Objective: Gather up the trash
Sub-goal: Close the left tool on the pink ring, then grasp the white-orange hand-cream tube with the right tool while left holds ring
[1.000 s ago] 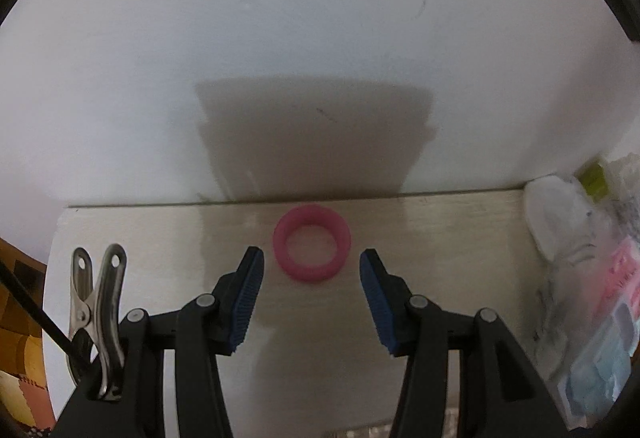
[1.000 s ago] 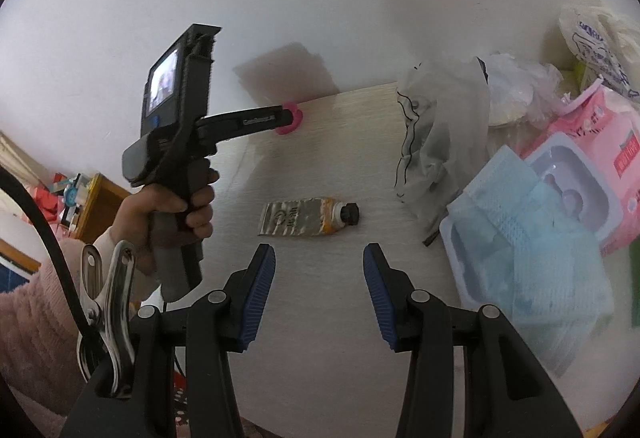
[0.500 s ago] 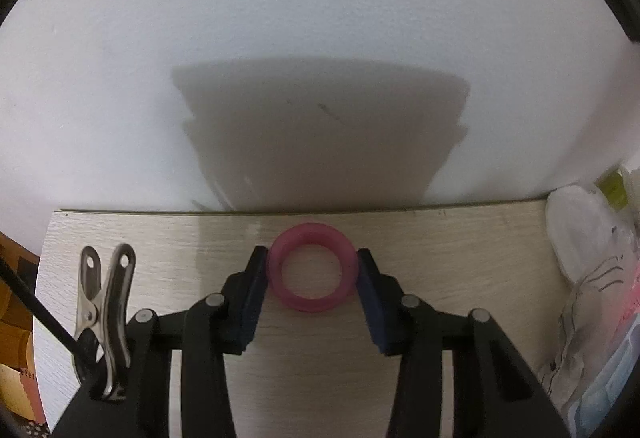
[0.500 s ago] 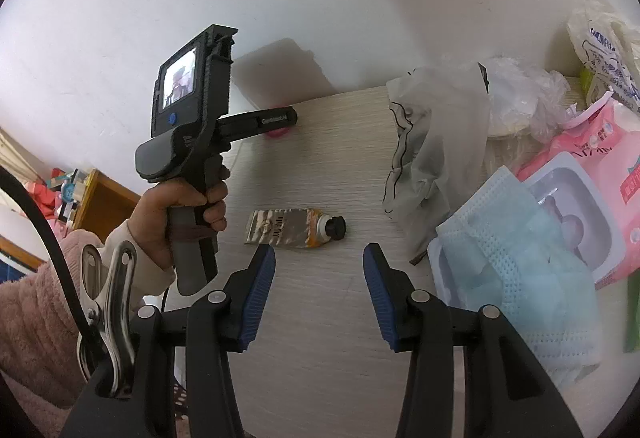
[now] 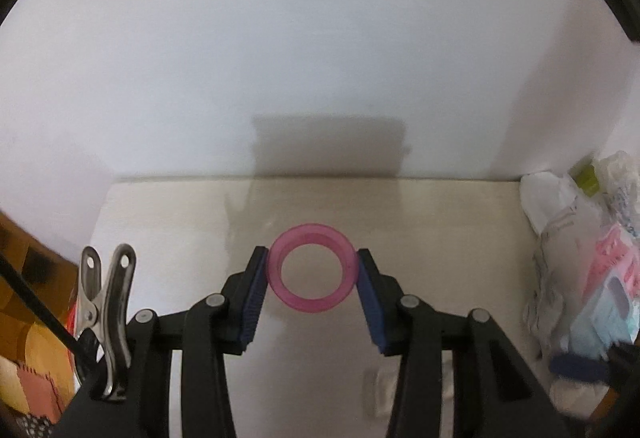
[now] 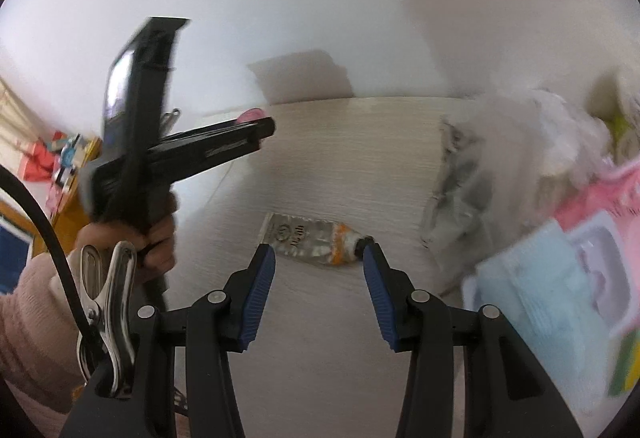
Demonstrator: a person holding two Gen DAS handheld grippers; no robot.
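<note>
Currently left gripper (image 5: 312, 272) clamped on pink ring (image 5: 313, 268), pads on both sides, ring lifted above wooden table (image 5: 172, 222). Right gripper (image 6: 319, 260) jaws apart, nothing between pads, hovering over crumpled tube (image 6: 316, 240) lying on table. Trash pile (image 6: 560, 206) at right edge, by wall.

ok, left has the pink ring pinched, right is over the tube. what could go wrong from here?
1. The left gripper holds the pink ring only at two points on its curved rim; it could pop out.
2. The right gripper, jaws open, spans the squeezed tube lengthwise, so closing may push it away.
</note>
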